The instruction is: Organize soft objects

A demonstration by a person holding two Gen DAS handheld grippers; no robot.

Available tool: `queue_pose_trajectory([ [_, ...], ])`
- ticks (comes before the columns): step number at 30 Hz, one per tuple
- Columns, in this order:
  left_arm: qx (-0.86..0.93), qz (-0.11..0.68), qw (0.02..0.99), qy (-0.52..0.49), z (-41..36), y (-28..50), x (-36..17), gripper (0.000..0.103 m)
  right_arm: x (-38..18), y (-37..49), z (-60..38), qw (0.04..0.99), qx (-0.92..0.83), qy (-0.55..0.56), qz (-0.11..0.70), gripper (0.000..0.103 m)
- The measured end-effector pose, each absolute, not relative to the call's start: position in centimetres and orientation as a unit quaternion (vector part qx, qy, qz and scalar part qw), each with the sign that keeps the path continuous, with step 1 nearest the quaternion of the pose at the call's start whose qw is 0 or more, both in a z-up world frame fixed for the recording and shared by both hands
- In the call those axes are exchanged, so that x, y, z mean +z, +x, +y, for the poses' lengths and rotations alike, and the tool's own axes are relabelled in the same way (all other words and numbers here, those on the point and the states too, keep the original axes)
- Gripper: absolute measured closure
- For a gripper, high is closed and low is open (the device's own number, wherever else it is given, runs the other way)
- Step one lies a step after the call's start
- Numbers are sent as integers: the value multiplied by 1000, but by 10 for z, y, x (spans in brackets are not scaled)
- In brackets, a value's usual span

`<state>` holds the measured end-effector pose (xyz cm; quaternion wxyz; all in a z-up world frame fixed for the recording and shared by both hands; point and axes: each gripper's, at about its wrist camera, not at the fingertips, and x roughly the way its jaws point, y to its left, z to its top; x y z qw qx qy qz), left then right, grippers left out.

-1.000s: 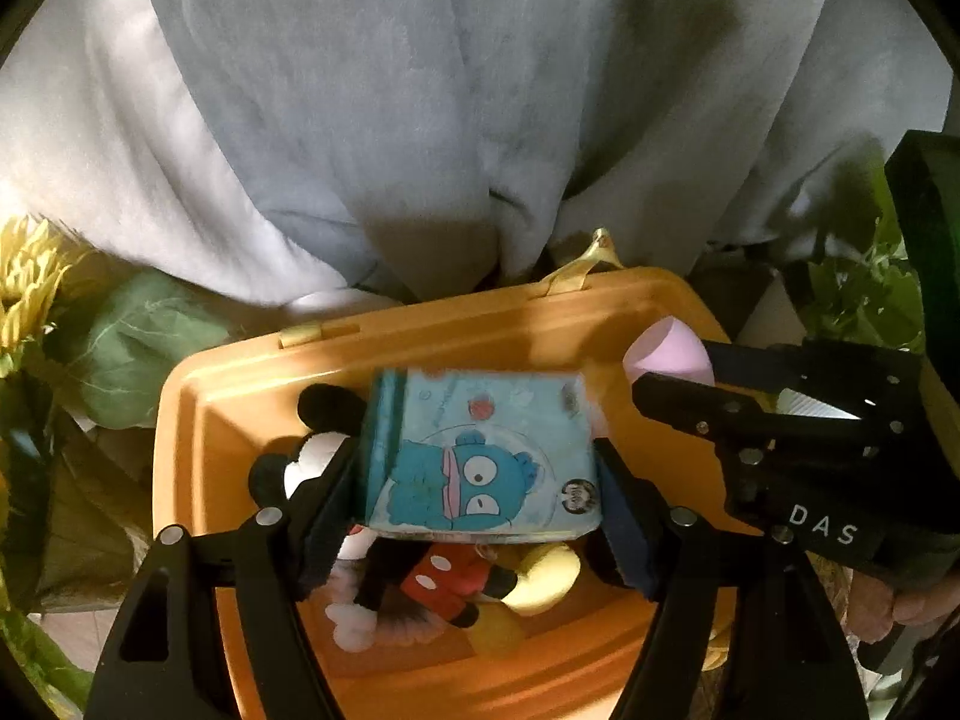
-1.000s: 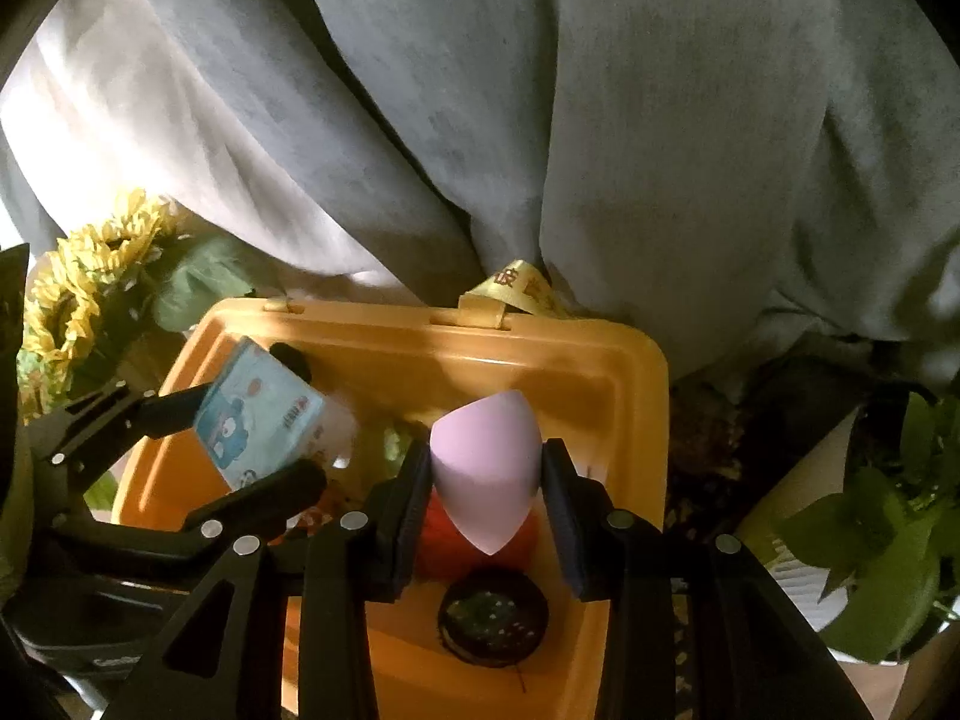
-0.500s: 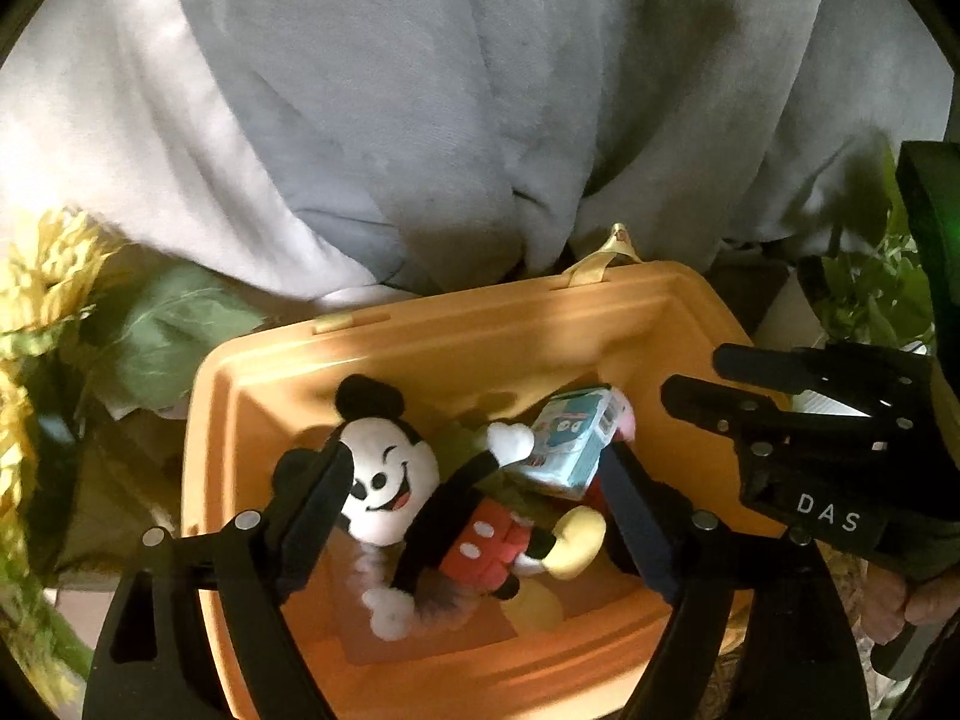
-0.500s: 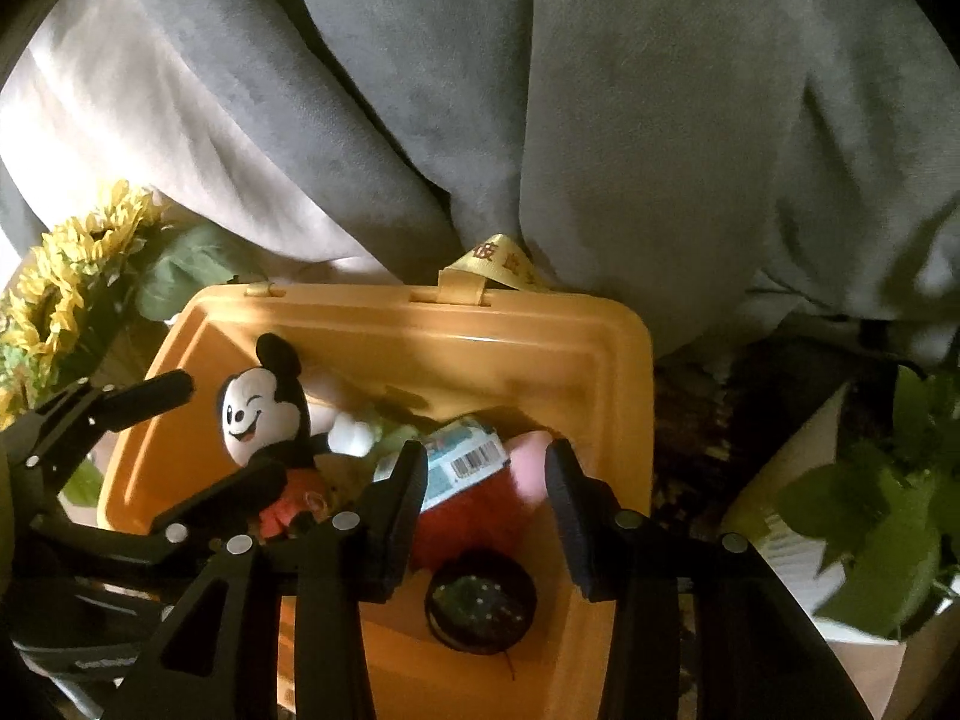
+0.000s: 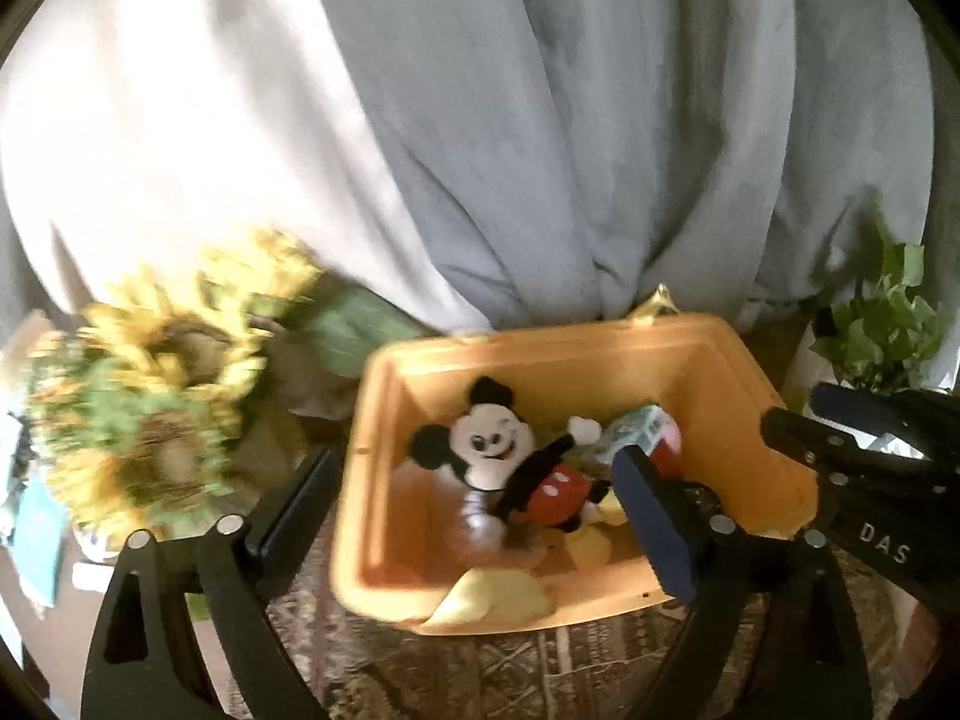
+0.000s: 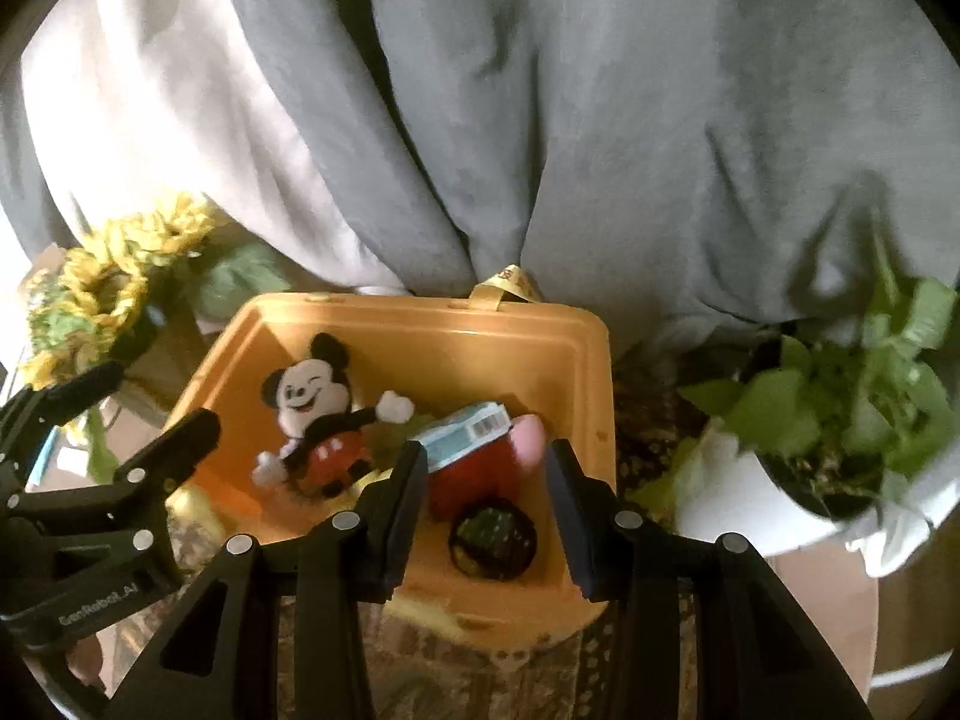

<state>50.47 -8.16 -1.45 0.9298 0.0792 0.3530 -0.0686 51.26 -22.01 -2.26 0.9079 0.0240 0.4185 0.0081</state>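
An orange bin [image 5: 600, 354] [image 6: 420, 324] holds a Mickey plush [image 5: 498, 450] [image 6: 318, 414], a blue tissue pack [image 5: 633, 432] [image 6: 465, 435], a pink sponge [image 6: 528, 438] and a red fluffy toy [image 6: 474, 480]. A dark round object [image 6: 492, 540] lies near the bin's front wall. A yellow soft piece [image 5: 492, 600] hangs over the front rim. My left gripper [image 5: 474, 516] hovers above the bin's front left, its jaws opening with nothing held between them. My right gripper [image 6: 486, 504] hovers over the front right corner, its jaws also opening and empty.
Grey cloth [image 5: 540, 150] hangs behind the bin. Sunflowers [image 5: 156, 420] [image 6: 102, 282] stand to the left. On the right is a leafy potted plant [image 6: 852, 408] in a white wrap. The bin rests on a patterned cloth [image 5: 540, 672].
My left gripper let go of the tissue pack and the right one let go of the pink sponge; both now lie in the bin. Both grippers opened and drew back and up.
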Motion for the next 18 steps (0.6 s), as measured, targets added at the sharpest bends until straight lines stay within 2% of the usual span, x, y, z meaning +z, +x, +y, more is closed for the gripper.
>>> queue_pose_trajectory([
  [2,-54,335,937,84,-75,489,-6,5,-16,496,-216,912,3,29,410,51],
  [8,-28,290,953,83,-55,438,13,0,5,444,-200,927,-21,34,374,39],
  [16,-41,261,961,80,-30,378,23,0,22,371,-174,940,-57,30,336,26],
  [18,-49,257,962,77,-25,368,23,0,25,356,-169,942,-64,29,329,26],
])
